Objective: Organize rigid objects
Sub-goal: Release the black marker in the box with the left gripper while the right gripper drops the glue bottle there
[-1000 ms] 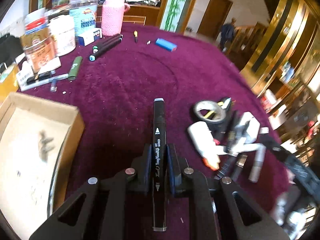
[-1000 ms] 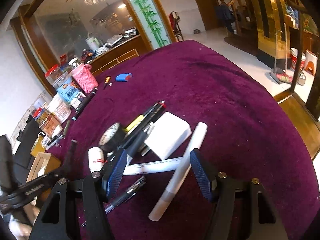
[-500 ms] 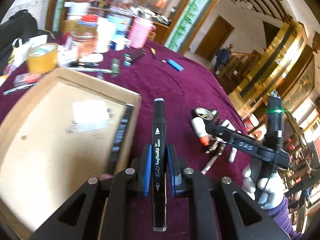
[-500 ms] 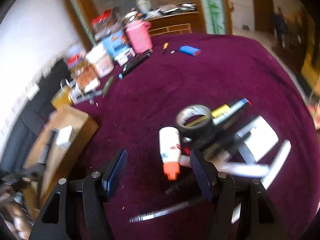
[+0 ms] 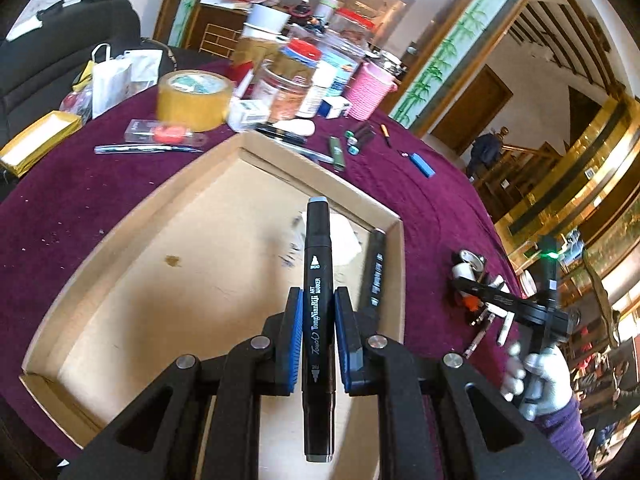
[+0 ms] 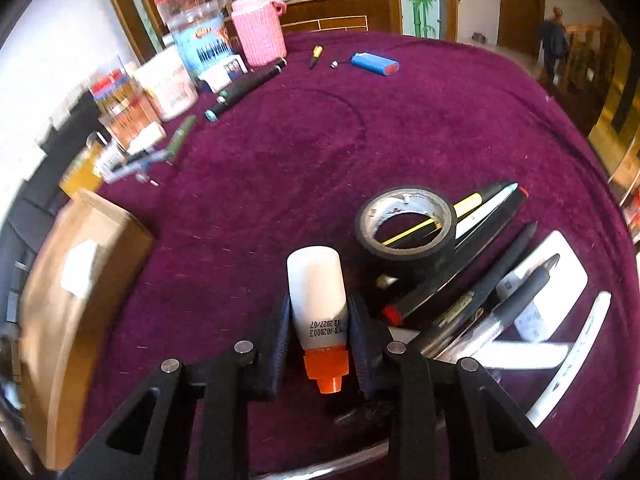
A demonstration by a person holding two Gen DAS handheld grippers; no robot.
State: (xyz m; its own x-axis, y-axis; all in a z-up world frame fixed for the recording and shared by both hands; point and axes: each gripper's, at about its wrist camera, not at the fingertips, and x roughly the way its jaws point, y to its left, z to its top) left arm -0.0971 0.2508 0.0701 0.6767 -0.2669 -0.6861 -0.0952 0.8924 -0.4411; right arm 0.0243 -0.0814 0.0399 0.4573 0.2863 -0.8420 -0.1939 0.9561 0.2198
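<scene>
Now, my left jaws (image 5: 316, 344): pinched tight on the black marker (image 5: 318, 280), held lengthwise so it can drop flat.
Right jaws (image 6: 318, 320): closing around the white glue bottle (image 6: 316, 300), orange cap toward me (pads look just touching its sides).
Cardboard tray (image 5: 394, 264): right under the marker; another marker (image 5: 374, 268) lies along its wall.
Bench (image 6: 320, 140): tape roll (image 6: 406, 228) and pens just beside the bottle.

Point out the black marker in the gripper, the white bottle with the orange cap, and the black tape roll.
black marker (image 5: 317, 280): left wrist view, on its printed barrel.
white bottle (image 6: 316, 288): right wrist view, on its white body.
black tape roll (image 6: 404, 258): right wrist view, on its outer wall.
</scene>
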